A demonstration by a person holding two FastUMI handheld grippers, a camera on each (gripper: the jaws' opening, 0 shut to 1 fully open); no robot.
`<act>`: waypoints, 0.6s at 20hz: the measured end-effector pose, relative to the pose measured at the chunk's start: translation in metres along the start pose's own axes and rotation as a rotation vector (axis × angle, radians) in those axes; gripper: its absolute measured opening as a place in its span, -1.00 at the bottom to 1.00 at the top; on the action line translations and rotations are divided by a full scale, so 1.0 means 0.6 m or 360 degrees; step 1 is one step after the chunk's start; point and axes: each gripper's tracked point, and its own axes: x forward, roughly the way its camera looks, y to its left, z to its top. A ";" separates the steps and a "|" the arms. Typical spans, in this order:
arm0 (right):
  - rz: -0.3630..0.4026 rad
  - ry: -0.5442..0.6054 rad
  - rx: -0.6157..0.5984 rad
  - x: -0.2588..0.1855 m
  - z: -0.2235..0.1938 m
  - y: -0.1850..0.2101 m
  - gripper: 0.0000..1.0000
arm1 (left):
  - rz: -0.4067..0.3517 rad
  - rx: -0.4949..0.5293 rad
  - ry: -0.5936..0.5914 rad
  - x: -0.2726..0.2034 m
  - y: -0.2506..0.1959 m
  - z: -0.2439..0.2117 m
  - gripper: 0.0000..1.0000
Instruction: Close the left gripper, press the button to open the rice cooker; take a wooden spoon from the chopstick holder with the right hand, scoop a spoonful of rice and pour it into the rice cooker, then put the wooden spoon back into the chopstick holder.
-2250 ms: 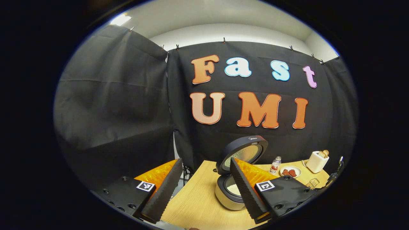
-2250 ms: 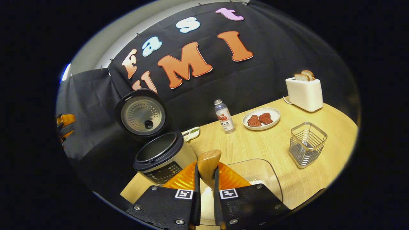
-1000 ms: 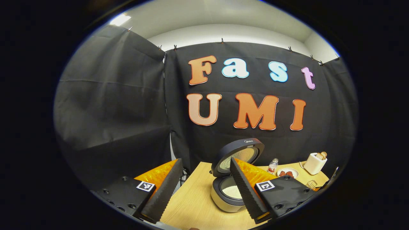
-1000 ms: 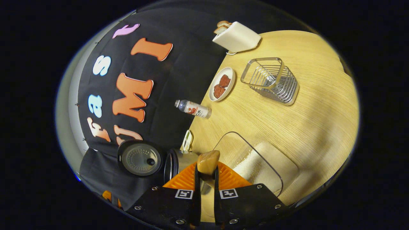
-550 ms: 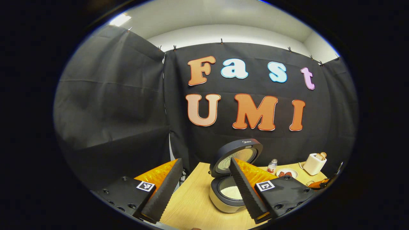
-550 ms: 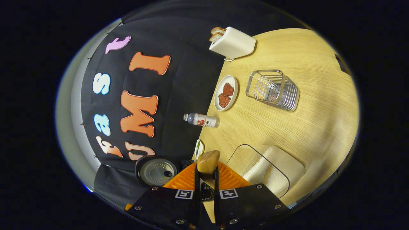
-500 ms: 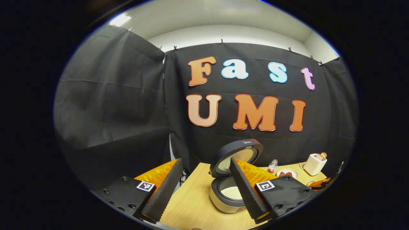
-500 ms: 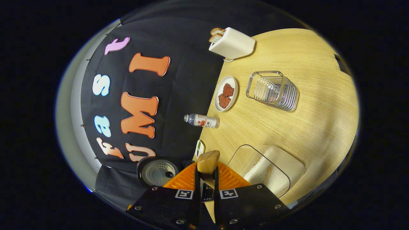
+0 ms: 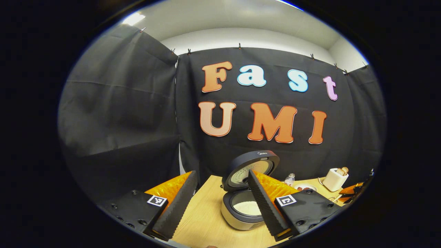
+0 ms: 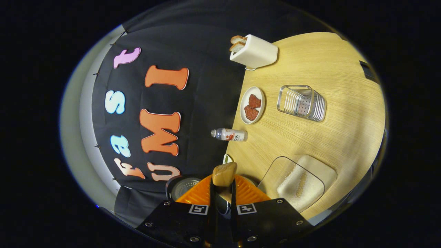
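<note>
Spoon clamped in right gripper, rolled sideways; holder at 1 o'clock. Level it first, then lower handle-down. Left gripper apart, idle.

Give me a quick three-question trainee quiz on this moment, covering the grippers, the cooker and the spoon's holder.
1. True or false: the dark round lid of the silver rice cooker stands open.
2. What is the right gripper shut on?
A. the small clear plastic bottle
B. the light wooden spoon
C. the white toaster
3. Fill in: the wire metal chopstick holder has ____ standing in it.

Key
1. True; white rice shows in the pot beneath it.
2. B; both fingers press on its handle, while the left gripper is open.
3. Nothing; it sits on the wooden table beside the white plate.
</note>
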 end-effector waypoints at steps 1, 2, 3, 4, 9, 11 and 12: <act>0.0010 -0.0005 -0.0006 -0.001 0.000 0.010 -0.69 | -0.0001 -0.0005 0.0000 0.000 0.001 -0.001 0.99; 0.0022 -0.0011 -0.0004 0.000 0.004 0.021 -0.67 | -0.0006 -0.0008 0.0002 -0.003 0.000 -0.004 0.96; 0.0031 -0.0010 0.0002 0.001 0.006 0.032 -0.68 | -0.0008 -0.0010 0.0001 -0.005 0.000 -0.004 0.96; 0.0043 -0.0004 0.0012 0.003 0.007 0.044 -0.68 | -0.0008 -0.0010 -0.0002 -0.007 0.001 -0.005 0.96; 0.0077 0.0013 -0.0024 0.014 0.003 0.098 -0.68 | 0.0003 0.0005 -0.0035 -0.016 0.011 0.003 0.96; 0.0102 0.0030 -0.0023 0.024 0.000 0.125 -0.69 | -0.0007 0.0009 -0.0034 -0.019 0.012 0.004 0.96; 0.0114 0.0038 -0.0015 0.032 -0.002 0.138 -0.69 | -0.0012 0.0014 -0.0032 -0.021 0.013 0.002 0.99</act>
